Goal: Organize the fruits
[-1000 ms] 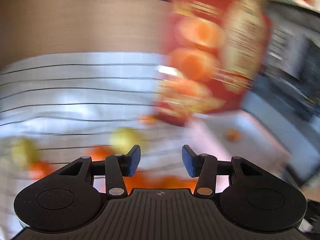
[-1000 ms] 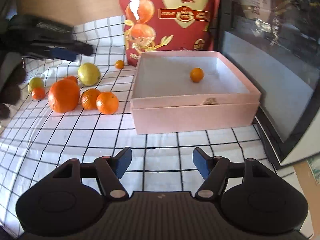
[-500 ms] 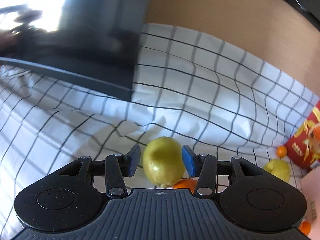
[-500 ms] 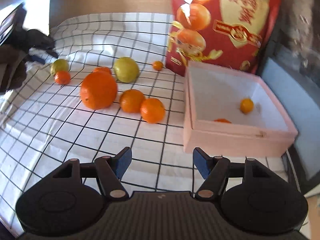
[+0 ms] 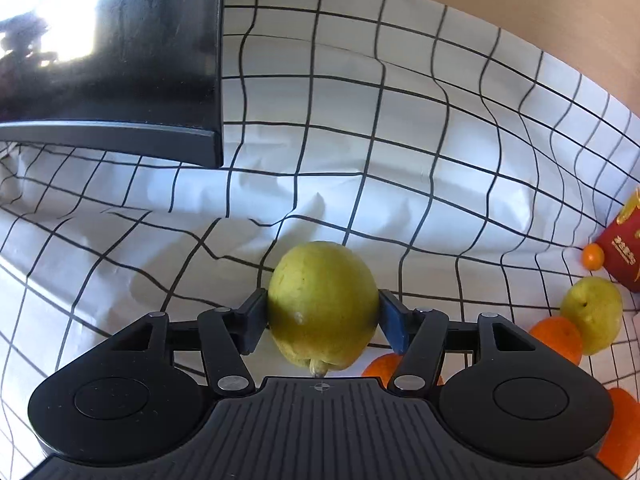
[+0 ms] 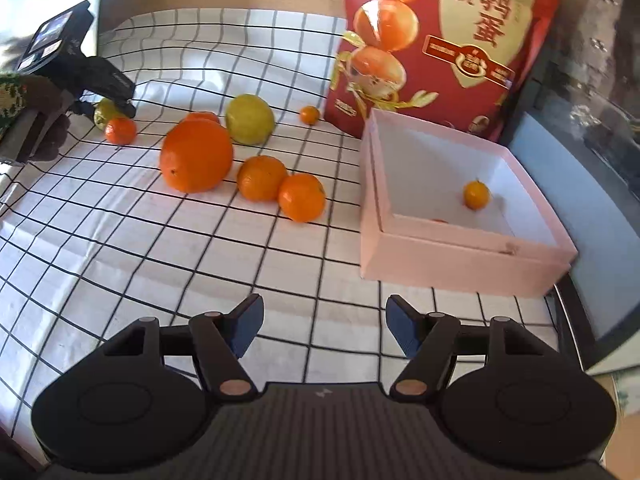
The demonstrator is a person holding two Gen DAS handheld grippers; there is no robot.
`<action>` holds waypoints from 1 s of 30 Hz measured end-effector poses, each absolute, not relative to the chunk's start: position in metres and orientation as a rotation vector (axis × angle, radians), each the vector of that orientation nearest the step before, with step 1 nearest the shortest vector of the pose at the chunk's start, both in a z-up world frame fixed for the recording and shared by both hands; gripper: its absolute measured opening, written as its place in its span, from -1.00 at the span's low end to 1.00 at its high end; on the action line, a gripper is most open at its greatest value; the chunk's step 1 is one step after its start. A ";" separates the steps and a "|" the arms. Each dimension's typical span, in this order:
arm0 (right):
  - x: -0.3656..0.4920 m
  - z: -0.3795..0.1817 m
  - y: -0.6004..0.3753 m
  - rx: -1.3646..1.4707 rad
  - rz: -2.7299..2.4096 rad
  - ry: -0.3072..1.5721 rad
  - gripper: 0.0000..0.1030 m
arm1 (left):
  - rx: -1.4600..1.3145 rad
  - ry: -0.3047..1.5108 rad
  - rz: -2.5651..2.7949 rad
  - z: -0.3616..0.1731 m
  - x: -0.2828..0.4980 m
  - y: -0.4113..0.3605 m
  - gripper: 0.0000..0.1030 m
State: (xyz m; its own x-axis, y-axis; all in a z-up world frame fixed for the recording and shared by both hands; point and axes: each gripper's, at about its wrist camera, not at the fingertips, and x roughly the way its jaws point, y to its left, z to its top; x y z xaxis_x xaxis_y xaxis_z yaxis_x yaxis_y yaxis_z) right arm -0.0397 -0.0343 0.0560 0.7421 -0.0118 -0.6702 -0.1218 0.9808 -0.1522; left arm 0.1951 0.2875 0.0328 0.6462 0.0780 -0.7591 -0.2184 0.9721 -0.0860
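Note:
A yellow-green pear (image 5: pixel 320 280) lies on the checked cloth (image 5: pixel 400 140), and my left gripper (image 5: pixel 322 300) reaches around it. Its jaws are opening, with one blue pad on each side of the pear and no clear squeeze. The right wrist view shows that gripper (image 6: pixel 116 98), held by a hand, at the far left over the same pear (image 6: pixel 105 111). My right gripper (image 6: pixel 324 320) hangs open and empty above the cloth's near part. A pink box (image 6: pixel 460 256) to its right holds a small orange fruit (image 6: pixel 476 195).
On the cloth lie a big orange (image 6: pixel 196 162), a second pear (image 6: pixel 250 119), two mid-size oranges (image 6: pixel 262 178) and smaller ones (image 6: pixel 120 131). A red bag (image 6: pixel 440 40) stands behind the box. A black panel (image 5: pixel 112 60) lies left of the pear.
My left gripper swung away from the red bag, came down on the pear, and its jaws widened around it. The right gripper shifted a little, still open.

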 end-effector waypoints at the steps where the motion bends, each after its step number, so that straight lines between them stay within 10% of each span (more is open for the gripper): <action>1: -0.041 0.056 -0.036 -0.186 0.054 0.734 0.32 | -0.168 0.854 0.165 0.033 0.194 0.287 0.25; 30: -0.015 0.055 -0.005 -0.293 0.155 0.708 0.31 | -0.259 0.887 -0.260 0.039 0.002 0.197 0.24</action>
